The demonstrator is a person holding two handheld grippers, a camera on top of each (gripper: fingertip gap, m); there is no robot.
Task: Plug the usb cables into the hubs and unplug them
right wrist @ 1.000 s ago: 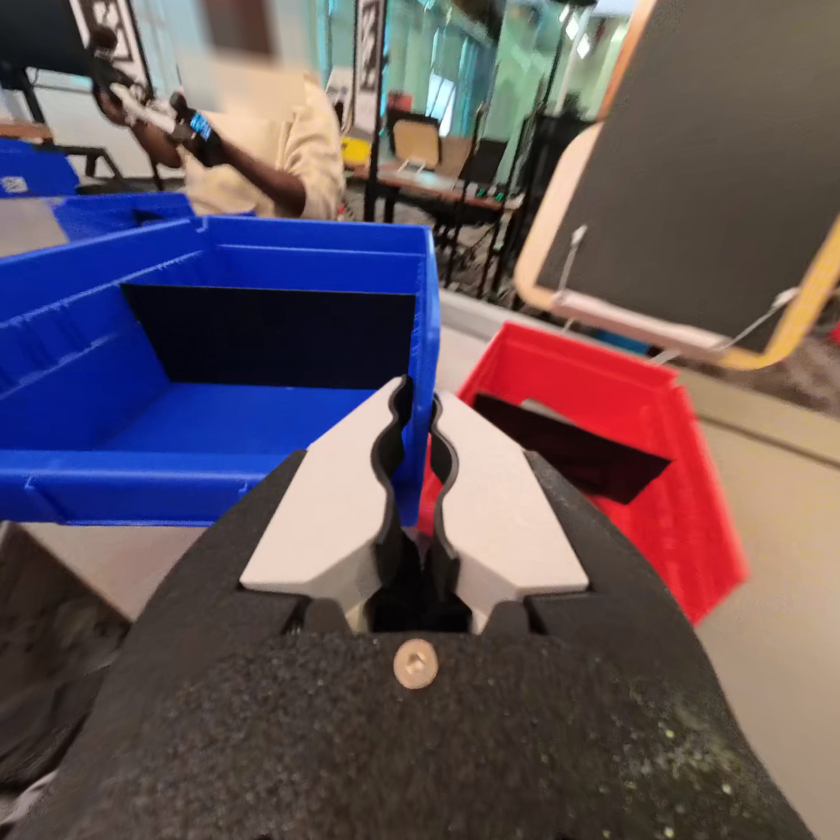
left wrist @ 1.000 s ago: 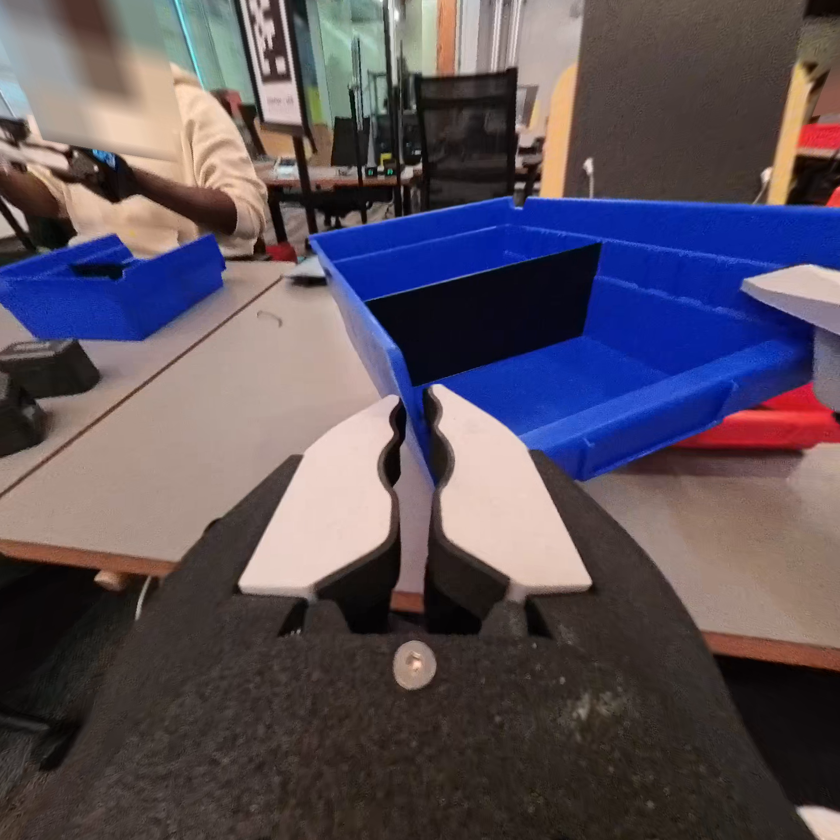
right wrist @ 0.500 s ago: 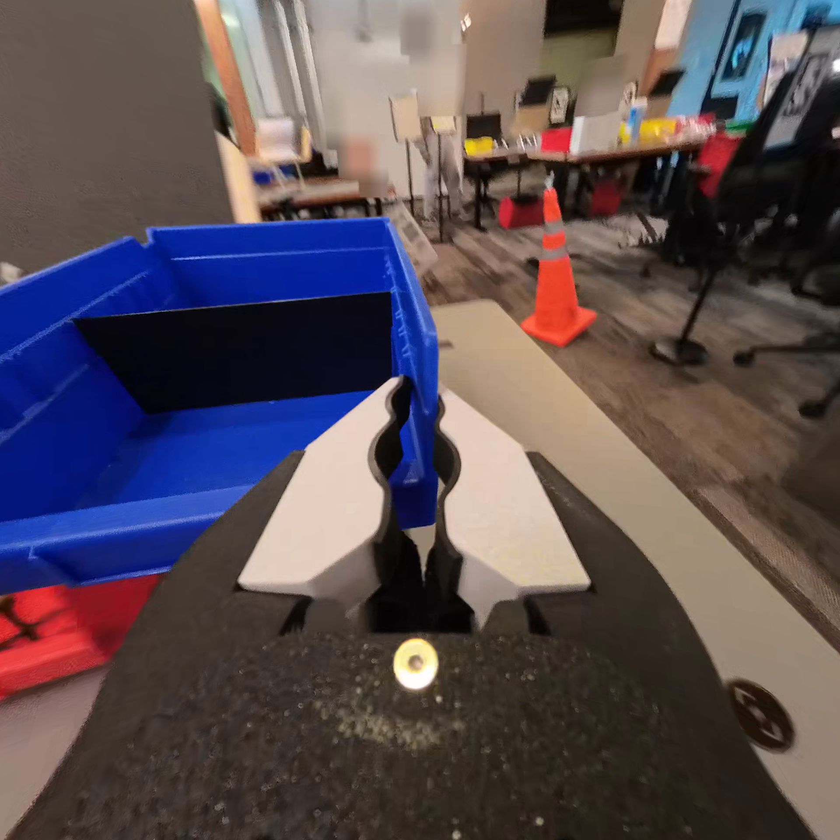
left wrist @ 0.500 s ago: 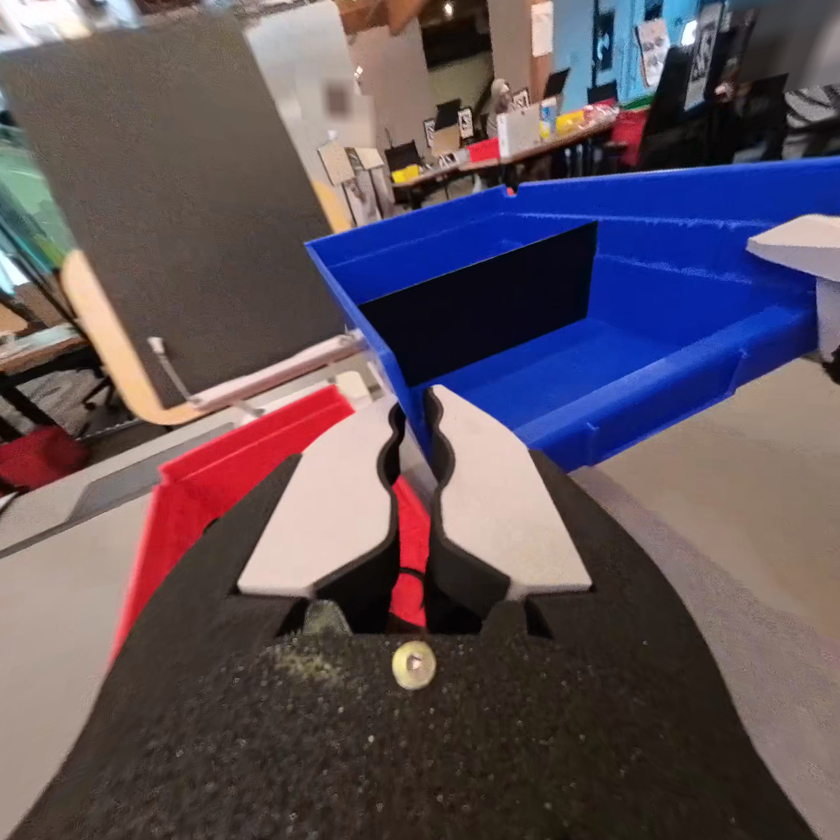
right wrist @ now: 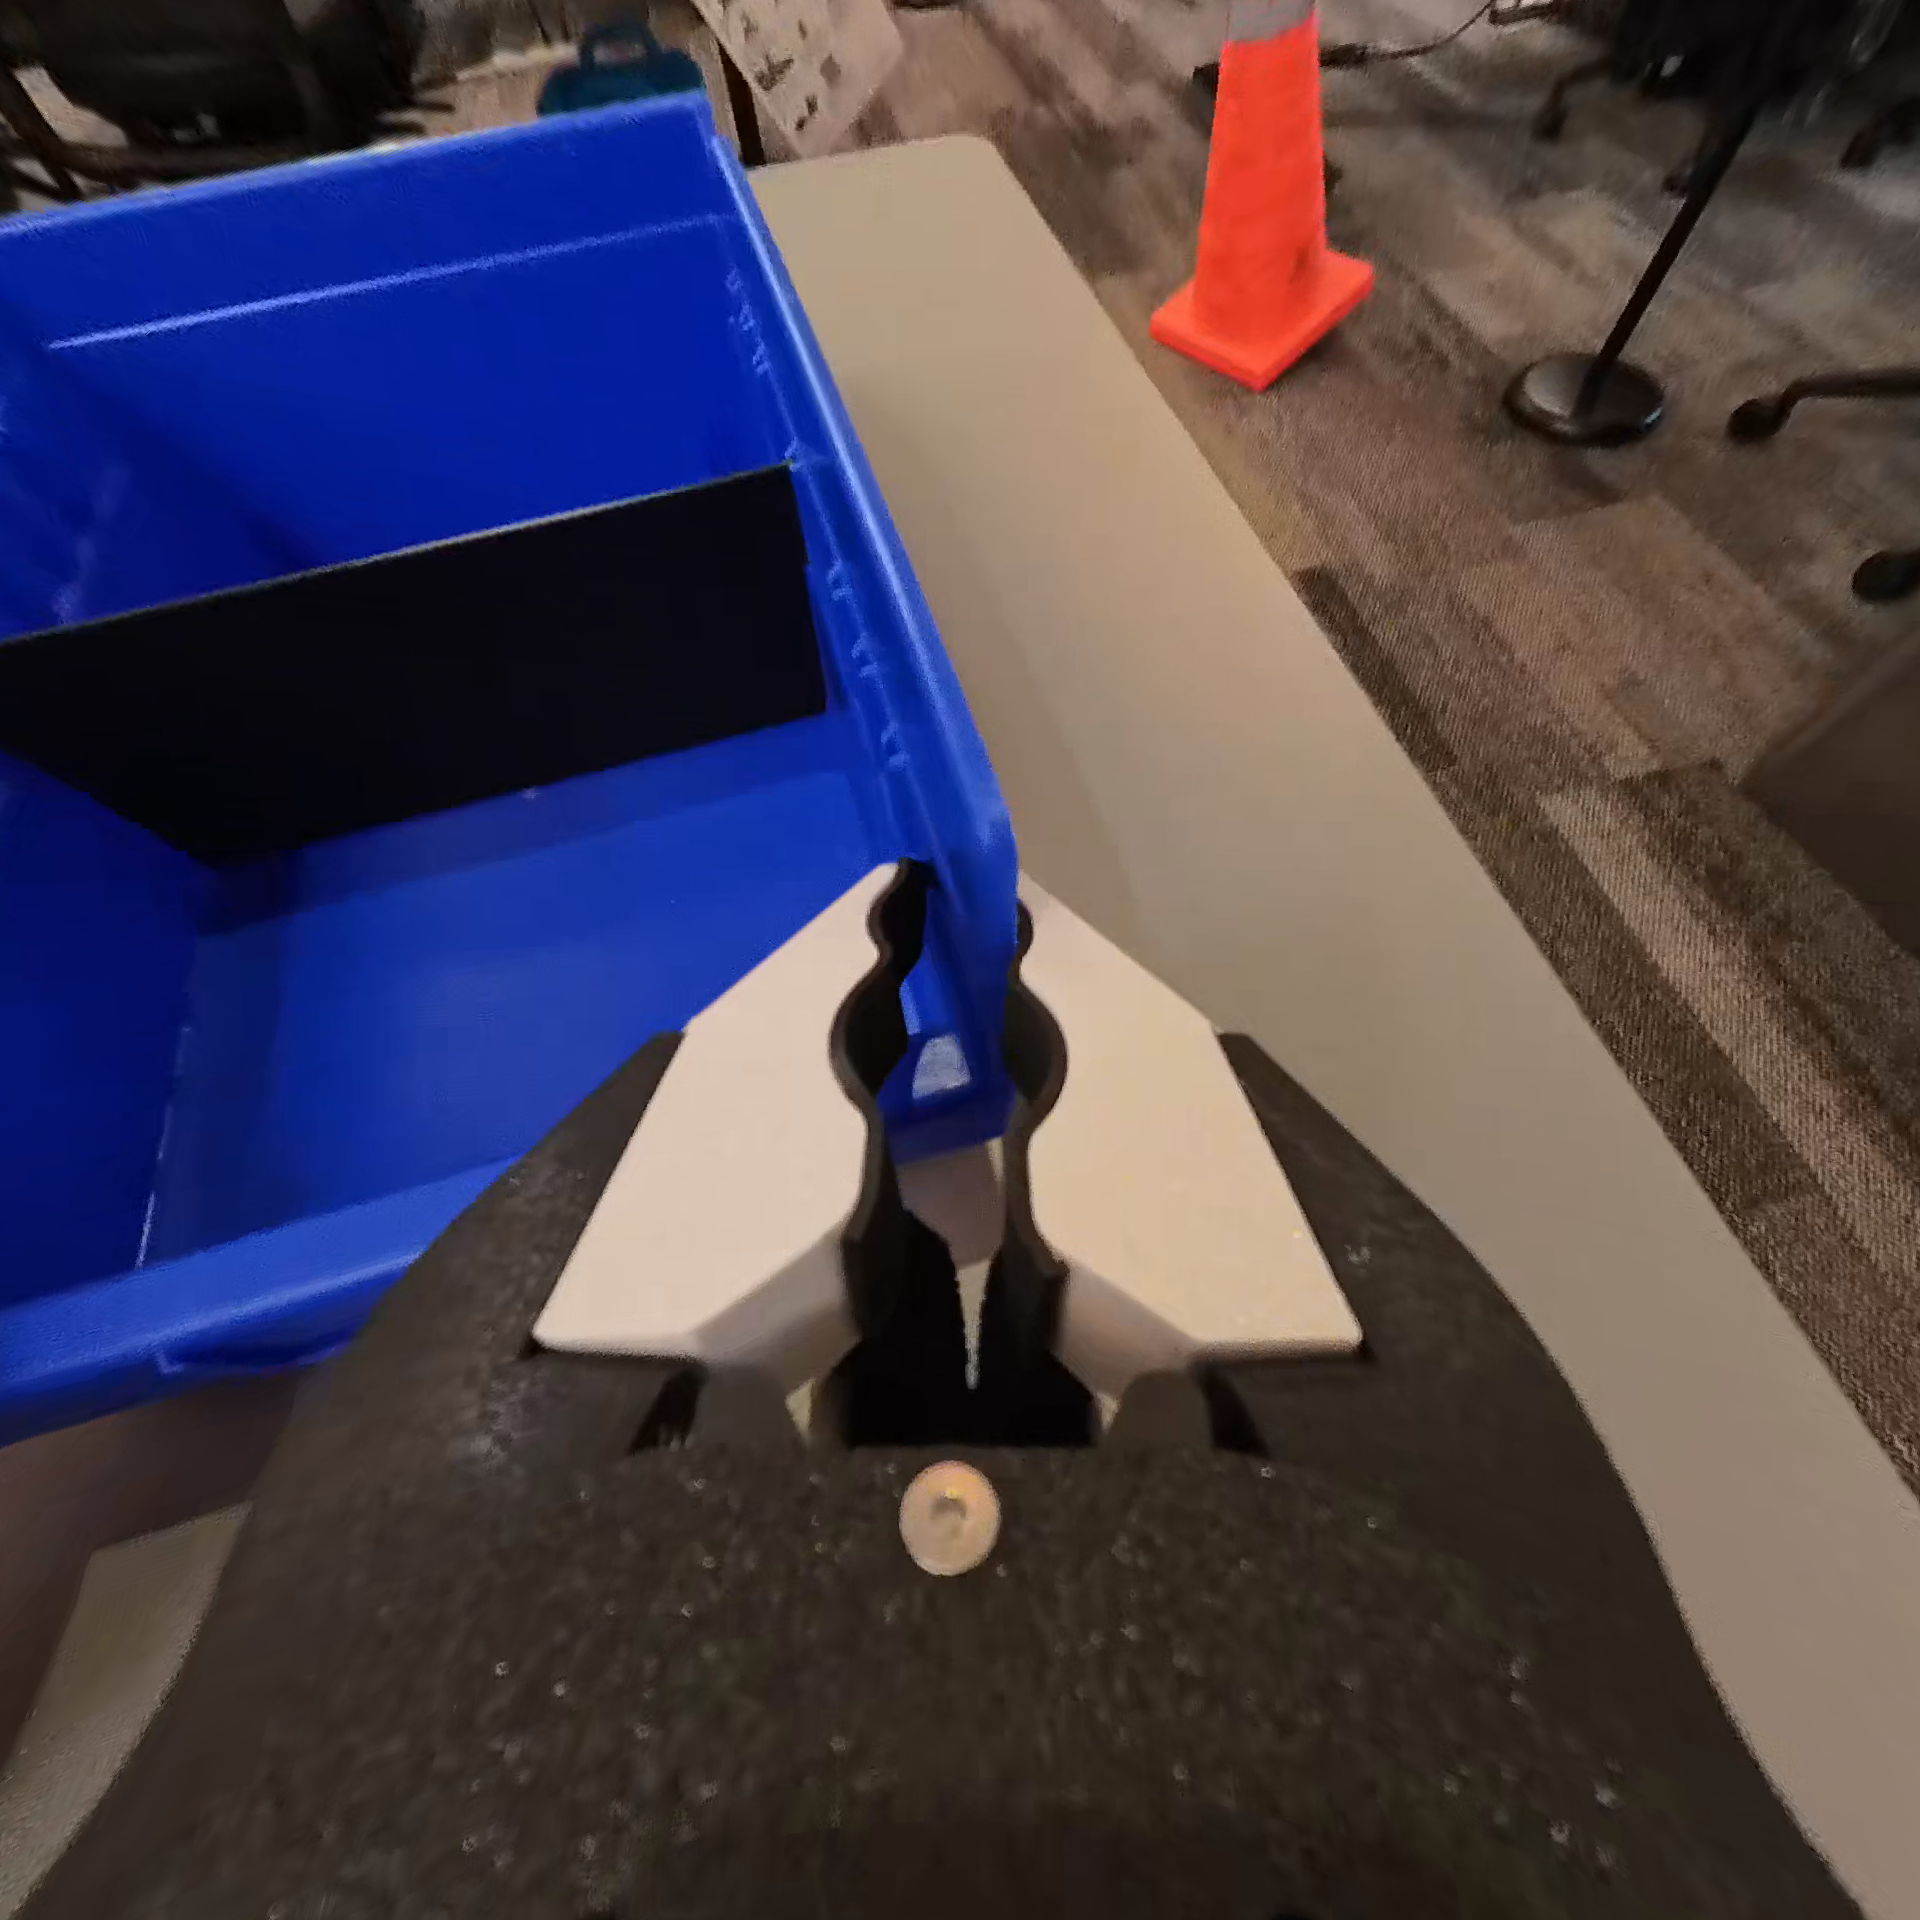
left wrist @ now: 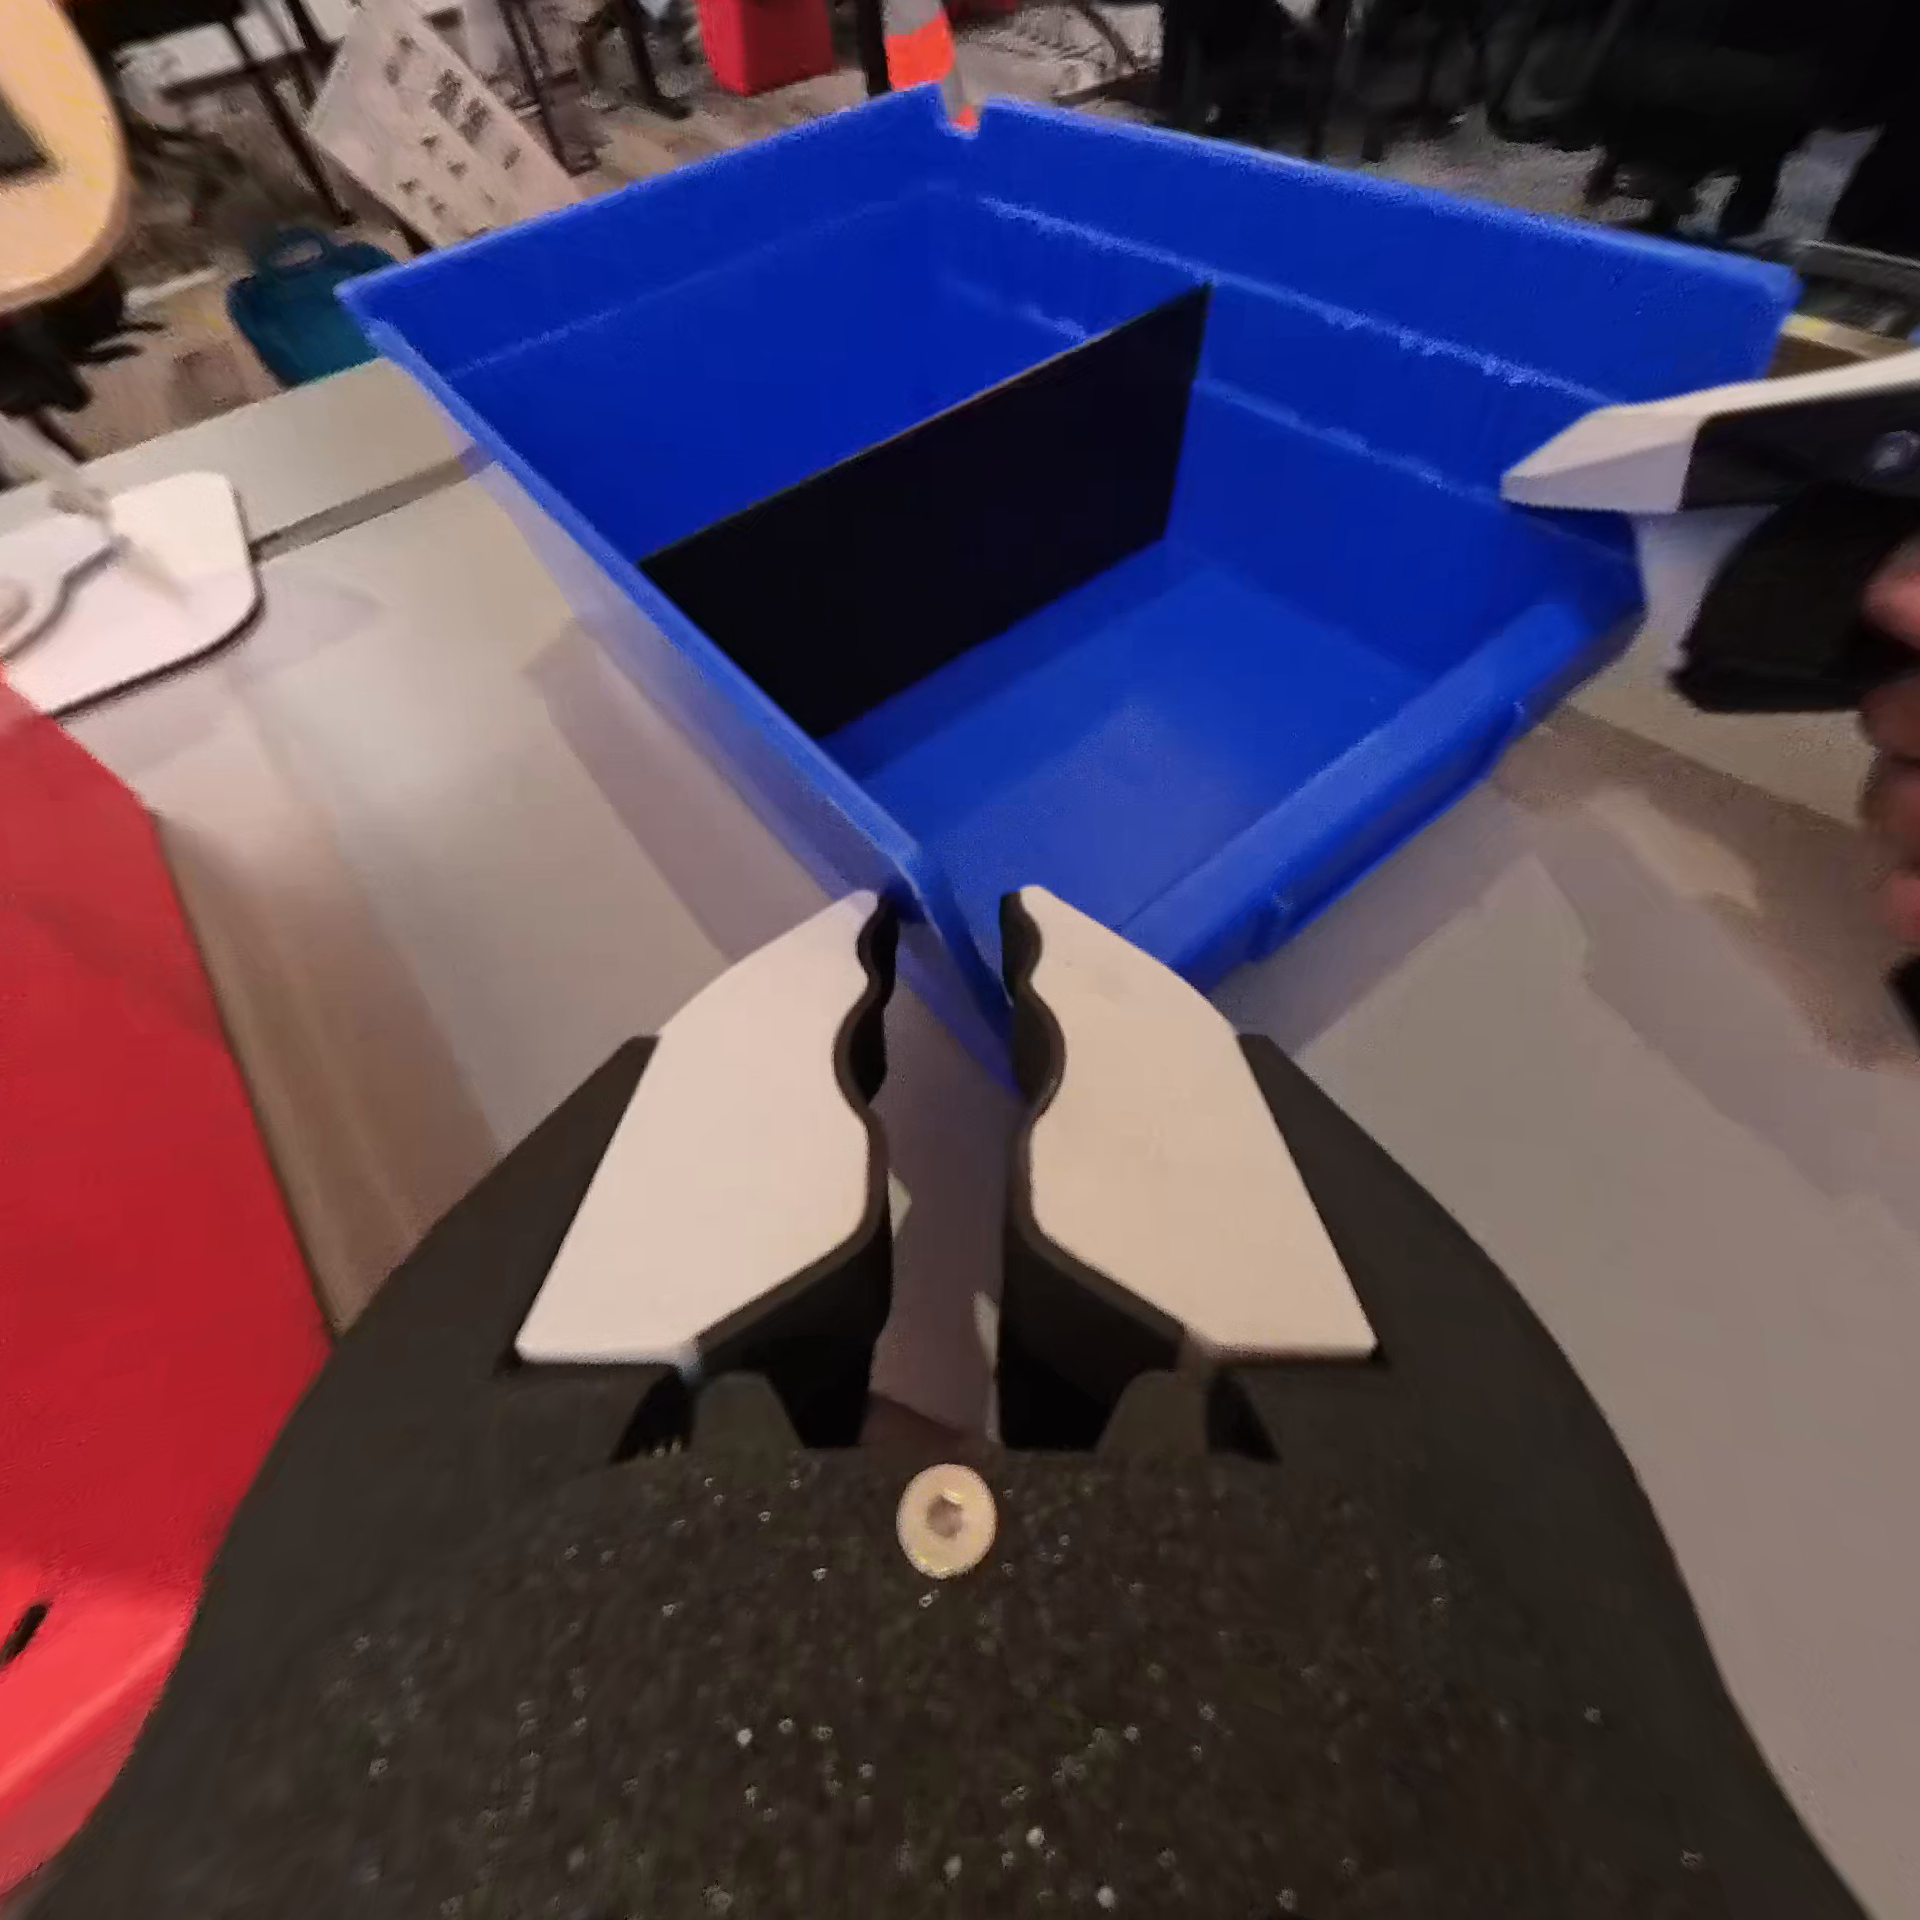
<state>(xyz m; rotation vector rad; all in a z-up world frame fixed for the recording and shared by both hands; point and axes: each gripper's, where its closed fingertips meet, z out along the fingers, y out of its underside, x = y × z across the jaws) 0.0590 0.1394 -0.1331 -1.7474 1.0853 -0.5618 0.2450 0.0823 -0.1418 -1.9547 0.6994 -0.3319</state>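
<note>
A blue plastic bin (left wrist: 727, 343) with a black divider (left wrist: 935, 582) sits low on a grey table (left wrist: 416, 831). It is empty. My left gripper (left wrist: 945, 914) straddles the bin's left wall at its near corner, with the wall between the pads. My right gripper (right wrist: 966, 894) is shut on the bin's right wall (right wrist: 894, 644) at its near corner. One of the right gripper's fingers (left wrist: 1610, 457) also shows in the left wrist view, with a hand behind it. The divider (right wrist: 416, 665) crosses the bin's middle.
A red bin (left wrist: 104, 1143) lies close on the left of the table. A white flat object (left wrist: 125, 582) lies behind it. The table's right edge (right wrist: 1558, 935) drops to carpet, where an orange cone (right wrist: 1268, 208) and a black stand base (right wrist: 1579, 400) are. Spacing between my two grippers at the tips: around 20 cm.
Both grippers swung the bin round to the right and down toward the table, and the views now look down into it. My left gripper's jaws stand a little wider than before.
</note>
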